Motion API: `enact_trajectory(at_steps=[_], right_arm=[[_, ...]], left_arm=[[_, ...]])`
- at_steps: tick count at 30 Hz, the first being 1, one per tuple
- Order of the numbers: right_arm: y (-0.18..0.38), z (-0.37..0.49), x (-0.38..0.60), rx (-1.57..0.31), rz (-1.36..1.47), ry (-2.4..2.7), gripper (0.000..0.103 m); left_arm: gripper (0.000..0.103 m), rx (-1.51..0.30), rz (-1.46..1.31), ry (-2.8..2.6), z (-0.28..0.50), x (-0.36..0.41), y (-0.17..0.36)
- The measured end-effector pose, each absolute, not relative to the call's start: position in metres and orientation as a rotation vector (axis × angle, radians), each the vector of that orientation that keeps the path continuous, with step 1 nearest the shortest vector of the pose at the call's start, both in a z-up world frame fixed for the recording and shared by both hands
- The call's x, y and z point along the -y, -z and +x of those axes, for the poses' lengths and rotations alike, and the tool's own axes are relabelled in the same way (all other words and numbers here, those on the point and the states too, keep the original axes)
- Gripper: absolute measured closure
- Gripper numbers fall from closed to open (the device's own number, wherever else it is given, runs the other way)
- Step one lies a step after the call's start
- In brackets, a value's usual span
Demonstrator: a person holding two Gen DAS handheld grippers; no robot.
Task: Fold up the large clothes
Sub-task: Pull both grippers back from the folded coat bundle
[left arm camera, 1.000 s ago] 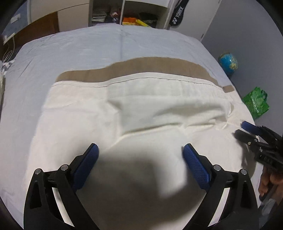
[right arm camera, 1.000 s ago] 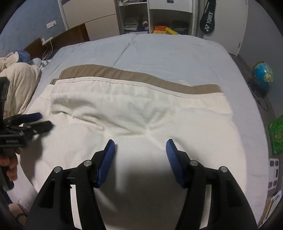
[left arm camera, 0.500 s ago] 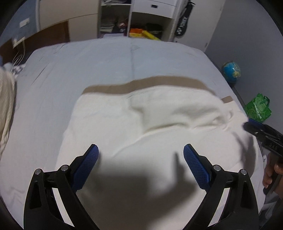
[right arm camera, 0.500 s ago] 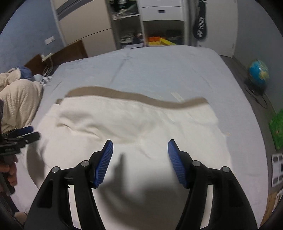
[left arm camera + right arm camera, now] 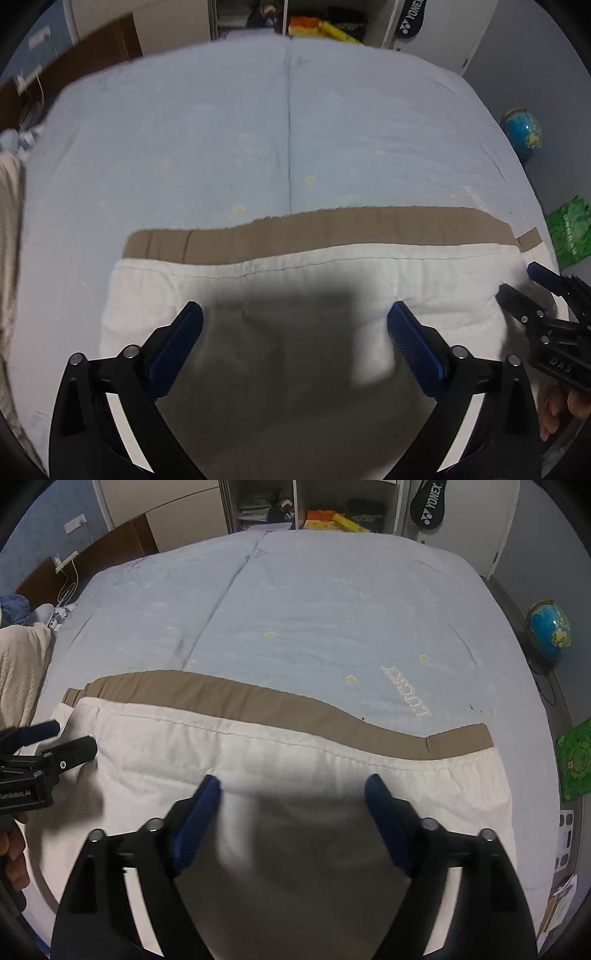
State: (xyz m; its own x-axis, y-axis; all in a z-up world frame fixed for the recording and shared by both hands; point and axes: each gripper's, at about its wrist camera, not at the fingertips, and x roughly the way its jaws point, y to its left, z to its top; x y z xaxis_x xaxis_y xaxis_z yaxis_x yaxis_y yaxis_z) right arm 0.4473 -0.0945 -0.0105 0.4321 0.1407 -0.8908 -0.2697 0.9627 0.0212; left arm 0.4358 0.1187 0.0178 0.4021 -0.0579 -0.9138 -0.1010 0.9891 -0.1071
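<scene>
Left wrist view: the left claw [image 5: 294,325] hangs wide open over the cream garment [image 5: 295,284], gripping nothing — the cloth lies flat at the bed's [image 5: 288,129] near edge, a tan band [image 5: 332,229] along its far side. Right wrist view: the right claw [image 5: 291,801] is spread wide too, empty, above the same garment [image 5: 277,749] — globe [image 5: 549,633] on the floor beside the bed's right edge.

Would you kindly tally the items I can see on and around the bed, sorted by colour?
Cream: 2, the folded garment and a knitted blanket.
Tan: 1, the band beyond the garment's far edge.
Green: 1, a bag on the floor.
Blue: 2, a globe and the bedsheet.
Total: 6.
</scene>
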Motion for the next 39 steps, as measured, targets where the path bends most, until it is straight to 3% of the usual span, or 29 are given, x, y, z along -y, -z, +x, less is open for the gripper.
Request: enact_trajectory(at_steps=[4,13,25,39], right_arm=[[0.009,0.448,0.112,-1.109,-0.046,-0.277,0.019],[-0.054,0.358,0.155,-0.911,0.058,-0.382,0.017],[-0.095,0.231,0.191,-0.805,0.017,-0.394,0.017],[-0.101,0.146,0.206,-0.760,-0.028,-0.391,0.017]], left_arm=[[0.006,-1.145,-0.272,0.030,0.426,-0.136,-0.015],[0.007,-0.973,-0.374,0.107,0.324,-0.143,-0.062],[0.007,-0.840,-0.258,0.147,0.201,-0.102,-0.101],[0.007,-0.799,-0.169,0.085,0.118,-0.090,-0.096]])
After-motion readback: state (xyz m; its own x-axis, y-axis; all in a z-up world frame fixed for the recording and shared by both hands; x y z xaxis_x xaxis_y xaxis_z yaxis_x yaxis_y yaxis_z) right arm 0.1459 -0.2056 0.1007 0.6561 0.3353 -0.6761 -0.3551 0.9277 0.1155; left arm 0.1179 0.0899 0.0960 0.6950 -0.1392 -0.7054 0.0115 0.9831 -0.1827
